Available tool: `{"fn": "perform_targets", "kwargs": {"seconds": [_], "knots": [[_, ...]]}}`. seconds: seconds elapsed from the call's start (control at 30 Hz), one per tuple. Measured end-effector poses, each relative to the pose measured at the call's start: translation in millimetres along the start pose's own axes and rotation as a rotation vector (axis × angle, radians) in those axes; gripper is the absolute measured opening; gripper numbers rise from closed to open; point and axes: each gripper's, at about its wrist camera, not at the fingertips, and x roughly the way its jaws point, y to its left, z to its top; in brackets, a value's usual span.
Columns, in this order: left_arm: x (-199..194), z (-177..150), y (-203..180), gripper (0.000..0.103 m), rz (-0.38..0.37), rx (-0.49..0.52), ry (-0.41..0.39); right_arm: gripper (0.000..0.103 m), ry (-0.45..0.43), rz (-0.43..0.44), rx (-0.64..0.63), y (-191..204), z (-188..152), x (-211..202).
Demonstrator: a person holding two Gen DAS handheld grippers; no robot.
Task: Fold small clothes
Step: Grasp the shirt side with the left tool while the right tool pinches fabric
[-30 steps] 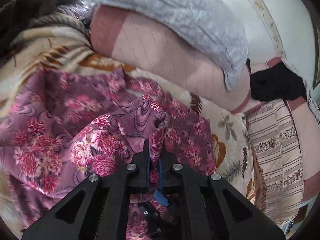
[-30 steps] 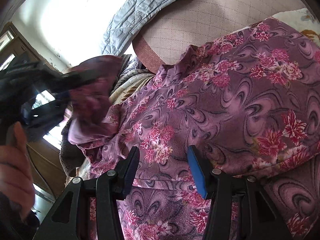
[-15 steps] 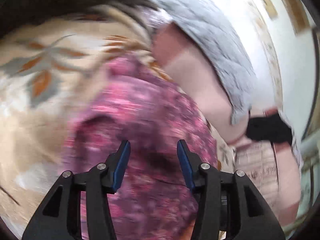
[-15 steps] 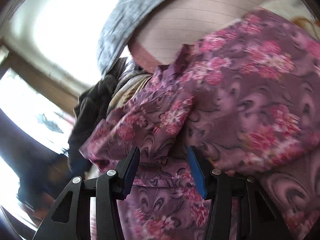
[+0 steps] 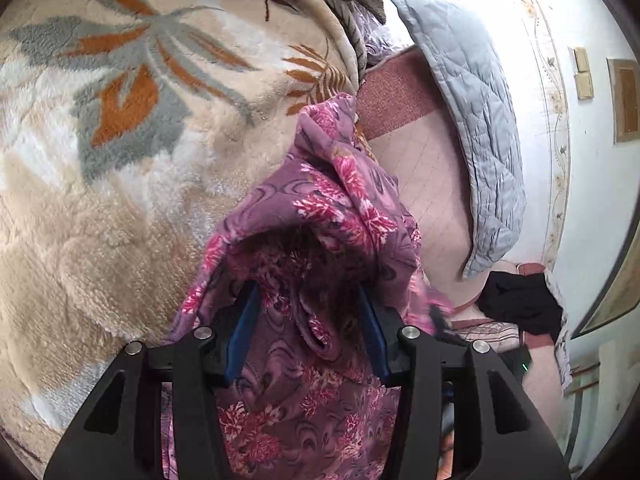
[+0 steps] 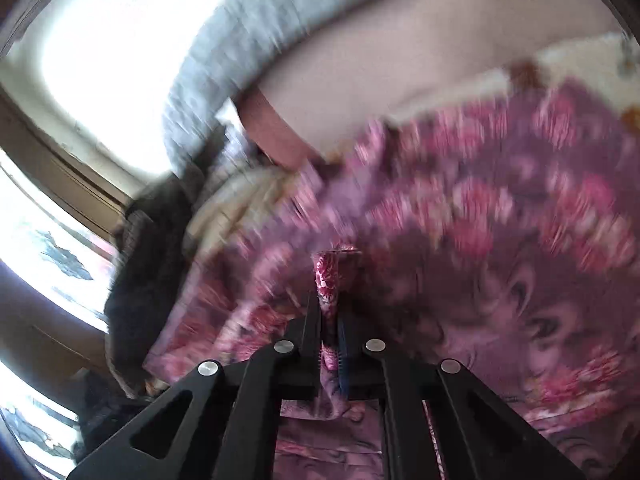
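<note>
A purple garment with pink flowers (image 5: pixel 336 208) lies bunched on a cream leaf-patterned blanket (image 5: pixel 120 160). My left gripper (image 5: pixel 306 312) is open, its blue-padded fingers standing on either side of a raised fold of the cloth. In the right wrist view the same garment (image 6: pixel 500 240) is blurred by motion. My right gripper (image 6: pixel 330 320) is shut on a narrow fold of the garment that sticks up between the fingers.
A pink pillow (image 5: pixel 420 168) under a grey quilted cover (image 5: pixel 480 120) lies beyond the garment. A black cloth (image 5: pixel 520 304) sits at the right. Dark clothing (image 6: pixel 136 280) and a window (image 6: pixel 48 240) are at the left of the right wrist view.
My left gripper let go of the garment, opened and moved over its bunched edge. My right gripper closed on a fold of the garment and is moving with it.
</note>
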Motion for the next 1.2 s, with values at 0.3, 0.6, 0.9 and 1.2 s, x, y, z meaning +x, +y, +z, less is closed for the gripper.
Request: {"fn": "perform_targets", "kwargs": {"seconds": [0.3,0.6,0.9,1.2], "knots": [[3,-2,1,0.040,0.049,0.006,-0.009,0.006,-0.110,-0.201,0.216,-97,12,-85],[7,-5,0,0.044,0.024,-0.008,0.005,0.023,-0.093,-0.151,0.344,-124,4,-89],[-1,0,-11,0.004,0.187,0.071,-0.077,0.006,-0.234,-0.057,0.193,-78,54,-111],[-24,-15,-21,0.002,0.308,-0.011,-0.087,0.015,-0.060,-0.332,0.202,-116,18,-108]]}}
